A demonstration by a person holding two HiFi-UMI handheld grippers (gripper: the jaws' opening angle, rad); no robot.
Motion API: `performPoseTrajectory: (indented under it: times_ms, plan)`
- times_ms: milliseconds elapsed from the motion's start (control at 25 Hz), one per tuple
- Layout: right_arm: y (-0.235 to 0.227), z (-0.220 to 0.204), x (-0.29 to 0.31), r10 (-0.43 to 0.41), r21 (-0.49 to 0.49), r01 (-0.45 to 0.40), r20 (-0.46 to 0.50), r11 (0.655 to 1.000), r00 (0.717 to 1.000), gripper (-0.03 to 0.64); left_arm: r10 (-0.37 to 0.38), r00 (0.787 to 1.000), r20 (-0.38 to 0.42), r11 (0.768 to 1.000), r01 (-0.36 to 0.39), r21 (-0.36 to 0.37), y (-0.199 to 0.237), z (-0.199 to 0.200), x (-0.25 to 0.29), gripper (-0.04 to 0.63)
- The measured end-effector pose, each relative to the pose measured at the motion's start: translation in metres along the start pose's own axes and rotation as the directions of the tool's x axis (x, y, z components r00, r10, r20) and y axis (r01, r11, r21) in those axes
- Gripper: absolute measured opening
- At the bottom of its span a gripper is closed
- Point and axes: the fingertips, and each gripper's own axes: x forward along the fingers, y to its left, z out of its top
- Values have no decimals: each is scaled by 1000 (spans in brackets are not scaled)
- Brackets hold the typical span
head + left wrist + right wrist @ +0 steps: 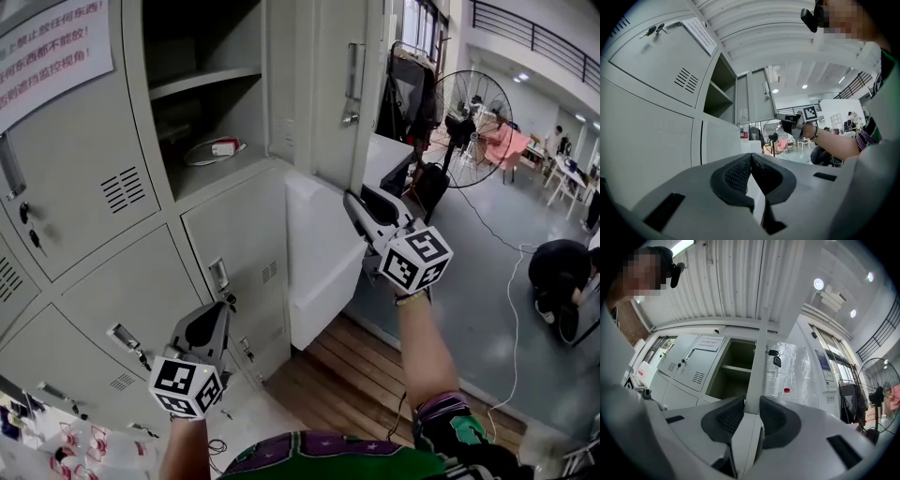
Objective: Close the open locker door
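Observation:
The open locker door (pixel 328 103) is grey and swings out from the upper compartment (pixel 202 84); a key hangs in its lock (pixel 350 119). My right gripper (pixel 352 199) reaches up to the door's lower edge. In the right gripper view the door's thin edge (pixel 758 362) stands between the pads (pixel 729 416), and the right gripper (pixel 751 411) is shut on it. My left gripper (pixel 223 305) is held low in front of the lower lockers, shut and empty. In the left gripper view its pads (pixel 740 173) meet, and the door (pixel 754 101) and the right gripper (pixel 787 124) show beyond.
A small red-and-white item with a coiled cable (pixel 217 148) lies inside the open compartment. A white cabinet (pixel 319 253) stands below the door. A floor fan (pixel 473 117) and a crouching person (pixel 562 272) are to the right. Closed lockers (pixel 84 187) fill the left.

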Motion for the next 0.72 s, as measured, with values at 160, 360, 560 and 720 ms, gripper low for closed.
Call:
performPoseTrajectory:
  times_ms: [160,360,560,720]
  plan:
    - [15,2,0,27,13,-28,24,1000,999,114,18,1000,-5,1000,-18,-1,5,-1,-10,20]
    - [38,4,5,65,-15,-65,36,998,997,123,21,1000,-6,1000,-21,-17,9,-1,-19,20]
    - [61,6,9,99,-81,-97,17,992,995,124,30,999,-18,999,-30,-14,10,-4,-26,20]
    - [80,6,16,130,-103,-128,11,986,991,127,41,999,-26,999,-42,-17,13,-7,-35,20]
